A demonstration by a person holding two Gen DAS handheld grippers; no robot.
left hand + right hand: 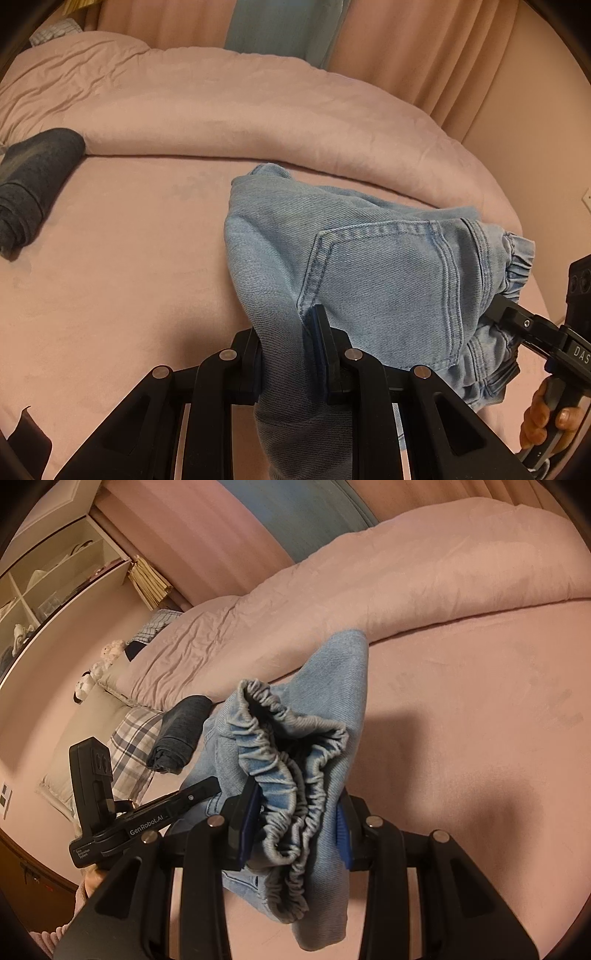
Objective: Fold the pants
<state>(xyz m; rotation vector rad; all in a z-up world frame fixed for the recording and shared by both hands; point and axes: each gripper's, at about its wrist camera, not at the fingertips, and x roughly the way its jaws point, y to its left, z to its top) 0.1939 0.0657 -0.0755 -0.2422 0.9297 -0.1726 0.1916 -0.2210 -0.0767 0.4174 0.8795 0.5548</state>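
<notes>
Light blue denim pants (369, 266) hang bunched between both grippers above a pink bed sheet (129, 258). My left gripper (288, 350) is shut on a fold of the denim beside the back pocket. My right gripper (295, 823) is shut on the gathered elastic waistband (291, 775), and the pants (332, 686) drape forward over it. The right gripper (509, 314) enters the left wrist view from the right, held by a hand (546, 417). In the right wrist view the left gripper (207, 786) reaches in from the left.
A rolled dark grey garment (33, 184) lies on the sheet at the left. A pink duvet (258, 110) is heaped along the far side, with curtains behind. Plaid pillows (129, 738), soft toys and a shelf unit (55, 579) stand at the bed's head.
</notes>
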